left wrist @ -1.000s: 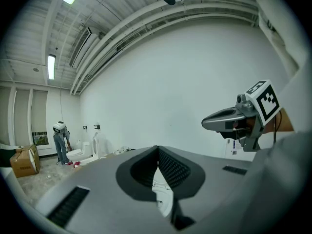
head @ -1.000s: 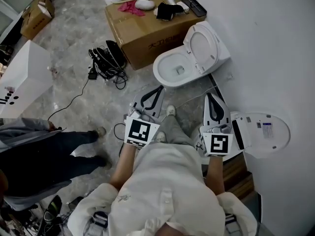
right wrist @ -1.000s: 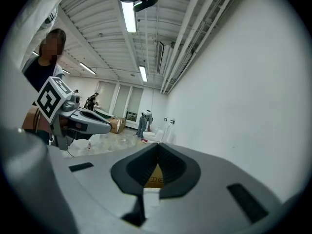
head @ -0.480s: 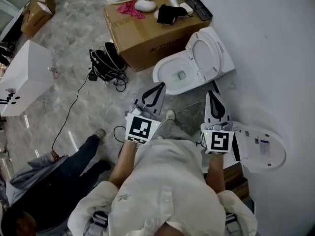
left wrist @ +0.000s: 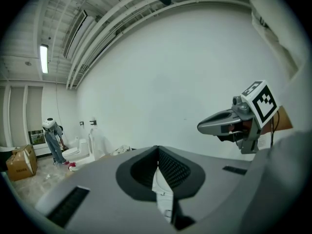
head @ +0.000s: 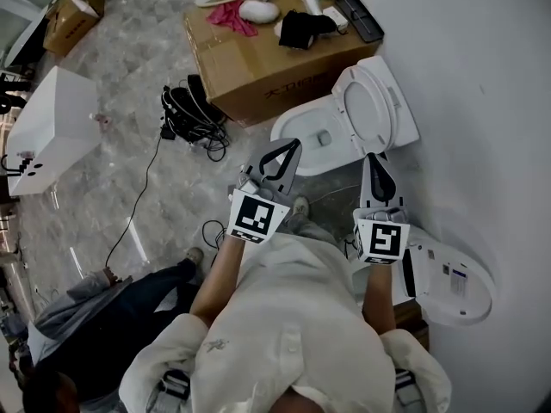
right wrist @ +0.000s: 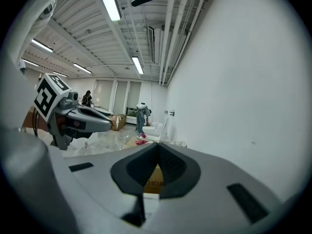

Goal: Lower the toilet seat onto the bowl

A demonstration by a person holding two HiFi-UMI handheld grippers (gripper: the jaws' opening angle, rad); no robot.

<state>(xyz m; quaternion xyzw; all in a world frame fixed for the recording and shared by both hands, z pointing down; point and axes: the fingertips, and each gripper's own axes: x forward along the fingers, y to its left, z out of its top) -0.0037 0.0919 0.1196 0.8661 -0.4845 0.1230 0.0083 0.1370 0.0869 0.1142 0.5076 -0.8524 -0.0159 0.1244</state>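
Though carried clearly nearer the toilet bowl (head: 303,117) than a second ago, still touching no part of it.

Nearest the viewer: two white-sleeved arms stretched forward, each with a claw bearing a marker cube. Near right of the bowl, beside the white wall: a separate white toilet lid unit (head: 448,274), not part of this job.

Left gripper (head: 295,145): jaws pressed fully together, gripping nothing. Tip now overlapping the bowl's near rim in the head view, where earlier well short of it; whether hovering above or resting on the rim, impossible to tell.

Right gripper (head: 373,157): likewise clamped shut and empty, tip just short of the bowl's near right corner, close under the hinge end.

Beyond both tips: toilet seat (head: 394,110) upright at the bowl's far right side, leaning back toward the wall, not yet lowered.

Left of the bowl: black cables (head: 191,114) tangled on the marble floor. Behind the bowl: a large cardboard box (head: 267,63) with clothes and oddments on top.

For the task: approach nearly finished, lowering not begun. Likely next: reaching past the rim to the seat's upper edge and tipping it gently forward.
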